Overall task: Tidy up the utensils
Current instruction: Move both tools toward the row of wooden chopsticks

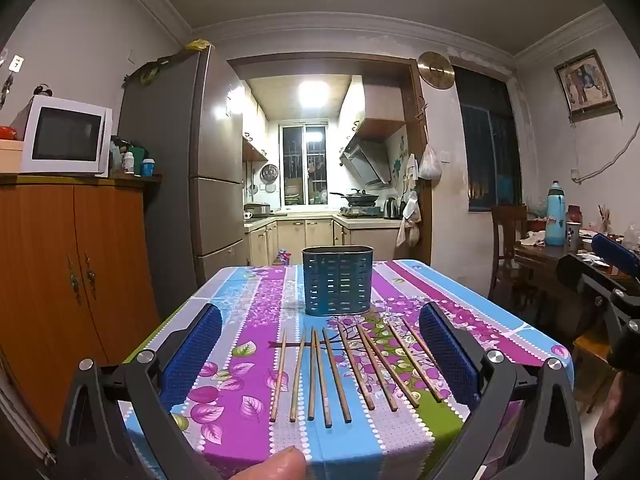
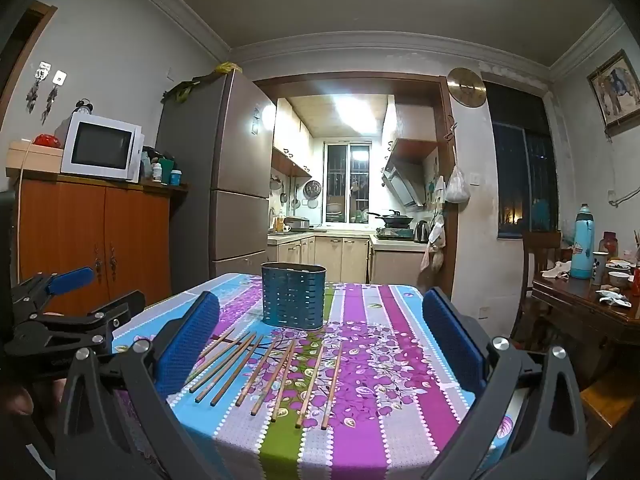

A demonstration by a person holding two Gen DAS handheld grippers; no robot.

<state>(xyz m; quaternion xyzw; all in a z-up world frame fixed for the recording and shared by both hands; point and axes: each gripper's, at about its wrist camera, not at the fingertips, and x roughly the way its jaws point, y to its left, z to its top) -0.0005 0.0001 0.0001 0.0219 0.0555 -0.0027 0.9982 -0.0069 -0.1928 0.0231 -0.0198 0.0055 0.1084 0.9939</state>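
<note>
The left gripper (image 1: 320, 352) stood wide open above the near end of a small table (image 1: 500, 304), its blue pads (image 1: 192, 356) spread to either side of a row of wooden chopsticks (image 1: 348, 364) and holding nothing. The right gripper (image 2: 320, 344) hung just as wide and empty beside it, its own pads (image 2: 452, 336) framing the same chopsticks (image 2: 272, 372) from the other side. A fingertip (image 1: 286, 464) showed at the bottom edge of the left wrist view.

The chopsticks lay loose on the flowered, striped tablecloth (image 2: 384, 360), fanned out side by side with their far tips pointing toward a blue slotted holder (image 1: 337, 280). The holder stood upright just beyond them, near the middle of the table, with nothing between it and the sticks.

Further out, an orange wooden cabinet (image 1: 80, 256) carried a white microwave (image 1: 66, 134) along the left wall, next to a tall grey refrigerator (image 1: 208, 152). A doorway behind the table opened onto a lit kitchen (image 1: 316, 184). To the right, a dark dining table (image 2: 580, 304) held a blue flask (image 2: 582, 242), cups and bowls, with a wooden chair (image 2: 540, 248) at its near side.
</note>
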